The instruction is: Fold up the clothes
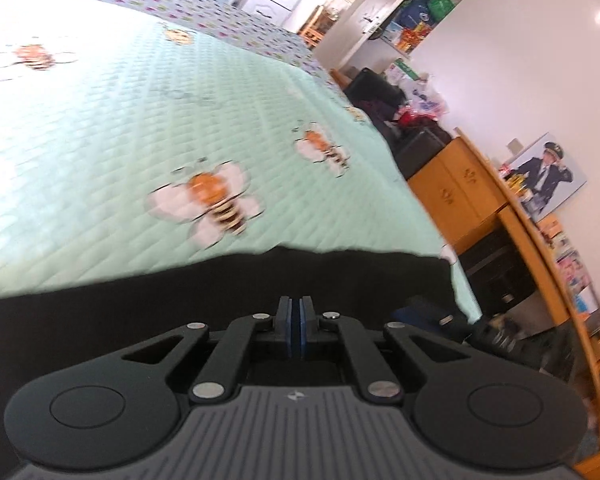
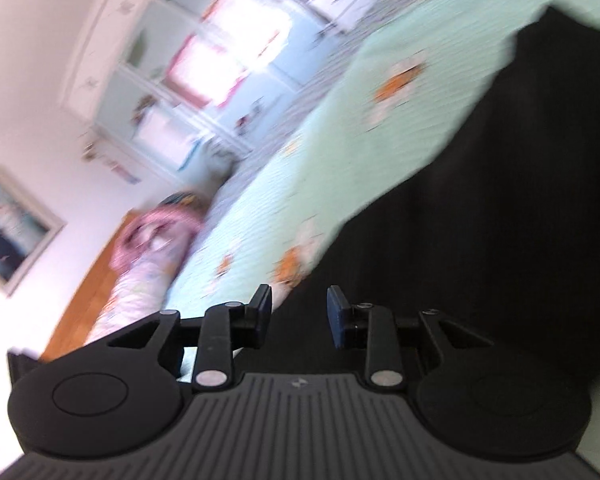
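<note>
Lying on the bedspread (image 1: 112, 128): black garment (image 1: 180, 300), spread dark over the mint quilting, its far edge just short of a bee print (image 1: 214, 200). Left gripper (image 1: 296, 312) over the garment, pads pressed together; whether any cloth is caught between them cannot be told. Right gripper (image 2: 298, 312) spread, pads apart with nothing pinched, poised at the garment's (image 2: 500, 220) edge where black meets bedspread (image 2: 340, 140). Beyond the bedspread's side, a wooden cabinet (image 1: 456, 188).
</note>
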Motion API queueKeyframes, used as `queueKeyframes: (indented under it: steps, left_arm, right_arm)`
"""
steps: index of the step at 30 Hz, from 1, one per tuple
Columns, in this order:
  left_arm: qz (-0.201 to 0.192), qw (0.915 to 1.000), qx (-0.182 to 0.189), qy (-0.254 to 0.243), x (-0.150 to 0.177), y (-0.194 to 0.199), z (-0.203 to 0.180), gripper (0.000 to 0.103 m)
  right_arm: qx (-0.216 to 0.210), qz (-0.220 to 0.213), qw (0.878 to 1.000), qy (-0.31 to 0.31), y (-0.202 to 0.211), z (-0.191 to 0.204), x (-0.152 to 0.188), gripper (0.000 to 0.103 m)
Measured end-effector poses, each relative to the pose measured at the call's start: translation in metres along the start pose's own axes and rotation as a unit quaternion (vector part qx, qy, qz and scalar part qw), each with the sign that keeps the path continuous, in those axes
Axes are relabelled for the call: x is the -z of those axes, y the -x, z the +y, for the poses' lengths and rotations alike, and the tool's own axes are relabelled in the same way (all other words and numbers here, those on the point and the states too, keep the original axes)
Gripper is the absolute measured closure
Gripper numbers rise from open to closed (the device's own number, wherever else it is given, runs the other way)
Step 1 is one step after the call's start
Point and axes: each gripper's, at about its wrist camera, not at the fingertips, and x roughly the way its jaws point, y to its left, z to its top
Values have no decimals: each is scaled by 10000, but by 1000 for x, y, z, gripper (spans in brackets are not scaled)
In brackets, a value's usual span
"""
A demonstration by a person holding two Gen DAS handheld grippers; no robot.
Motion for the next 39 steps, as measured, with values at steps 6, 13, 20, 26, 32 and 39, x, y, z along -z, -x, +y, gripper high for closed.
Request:
queueKeyframes:
  steps: [6, 13, 20, 26, 32, 39]
  left_arm:
    - [431, 9974, 577, 68, -45, -63, -11, 98]
    - [1310, 9861, 906, 482, -71, -120, 3, 94]
    - [1718, 9817, 542, 622, -77, -136, 20, 78]
    - [2398, 9612, 782, 1119, -73, -153, 35, 76]
    - [2724, 9573, 598, 756, -87, -164, 31, 74]
    - [3123, 9445, 740, 705, -95, -184, 42, 67]
  right_arm:
    - [152, 261, 9993, 239, -46, 2, 22, 64]
    - [104, 95, 9970, 762, -41, -1, 60, 65]
    - [24, 10, 9967, 813, -46, -3, 57, 65]
    - [-43, 31, 9968, 795, -48, -3, 56, 65]
    - [-168, 64, 9973, 711, -49, -6, 55, 64]
    - [-250, 96, 9973, 677, -50, -7, 55, 64]
